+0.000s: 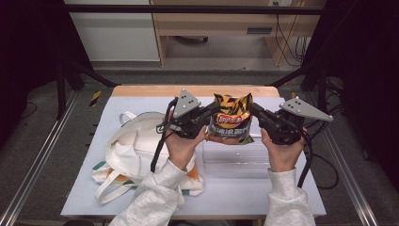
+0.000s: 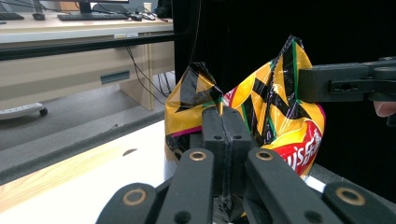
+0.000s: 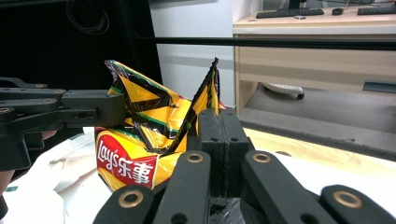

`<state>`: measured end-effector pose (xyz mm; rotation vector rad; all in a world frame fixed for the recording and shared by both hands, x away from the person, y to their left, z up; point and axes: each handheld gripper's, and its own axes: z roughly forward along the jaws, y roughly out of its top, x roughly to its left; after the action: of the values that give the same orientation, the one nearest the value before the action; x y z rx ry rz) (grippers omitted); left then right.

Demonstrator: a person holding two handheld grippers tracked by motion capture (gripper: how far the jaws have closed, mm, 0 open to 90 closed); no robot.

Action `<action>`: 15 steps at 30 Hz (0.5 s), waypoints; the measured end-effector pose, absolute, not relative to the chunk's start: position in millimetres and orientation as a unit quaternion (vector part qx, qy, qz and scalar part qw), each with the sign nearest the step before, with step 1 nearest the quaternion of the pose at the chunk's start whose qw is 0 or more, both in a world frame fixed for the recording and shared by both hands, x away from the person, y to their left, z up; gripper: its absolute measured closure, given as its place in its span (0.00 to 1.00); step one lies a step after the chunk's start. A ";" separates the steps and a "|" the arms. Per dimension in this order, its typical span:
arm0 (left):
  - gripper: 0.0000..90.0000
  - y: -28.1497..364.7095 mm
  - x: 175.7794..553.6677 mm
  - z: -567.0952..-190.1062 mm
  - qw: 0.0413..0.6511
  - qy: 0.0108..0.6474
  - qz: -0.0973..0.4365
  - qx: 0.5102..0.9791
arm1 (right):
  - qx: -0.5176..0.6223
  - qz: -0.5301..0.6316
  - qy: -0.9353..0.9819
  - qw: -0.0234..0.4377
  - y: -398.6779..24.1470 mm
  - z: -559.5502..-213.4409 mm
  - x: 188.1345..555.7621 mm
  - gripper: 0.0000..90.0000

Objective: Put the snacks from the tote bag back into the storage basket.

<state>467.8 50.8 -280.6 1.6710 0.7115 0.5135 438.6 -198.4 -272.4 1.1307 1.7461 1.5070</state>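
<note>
A yellow and black Lay's crisp bag (image 1: 230, 120) hangs in the air above the table, held from both sides. My left gripper (image 1: 212, 110) is shut on the bag's upper left edge, and in the left gripper view its closed jaws pinch the foil of the bag (image 2: 261, 112) at the left gripper (image 2: 221, 116). My right gripper (image 1: 254, 109) is shut on the bag's upper right edge; the right gripper view shows the right gripper (image 3: 219, 116) clamped on the bag (image 3: 140, 135). The bag's top sags in a V between the two grips.
A clear plastic box (image 1: 235, 157) lies on the pale table (image 1: 282, 197) just under the bag. A white cloth tote bag (image 1: 131, 146) with green and orange trim lies to the left. Black frame posts and a wooden desk (image 1: 221, 23) stand beyond the table.
</note>
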 end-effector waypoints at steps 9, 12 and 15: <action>1.00 46.4 475.8 -296.7 0.577 0.315 0.209 0.724 | 0.435 0.550 0.658 0.273 -201.3 -288.3 445.7 1.00; 1.00 45.0 478.1 -302.0 0.572 0.318 0.207 0.727 | 0.437 0.546 0.661 0.271 -201.8 -292.2 448.0 1.00; 1.00 44.6 480.4 -308.3 0.567 0.322 0.205 0.730 | 0.442 0.541 0.664 0.265 -202.0 -298.0 451.6 1.00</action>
<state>480.4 44.6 -308.3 1.7167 0.7557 0.4819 451.6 -202.0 -298.0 1.1950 1.7939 1.4624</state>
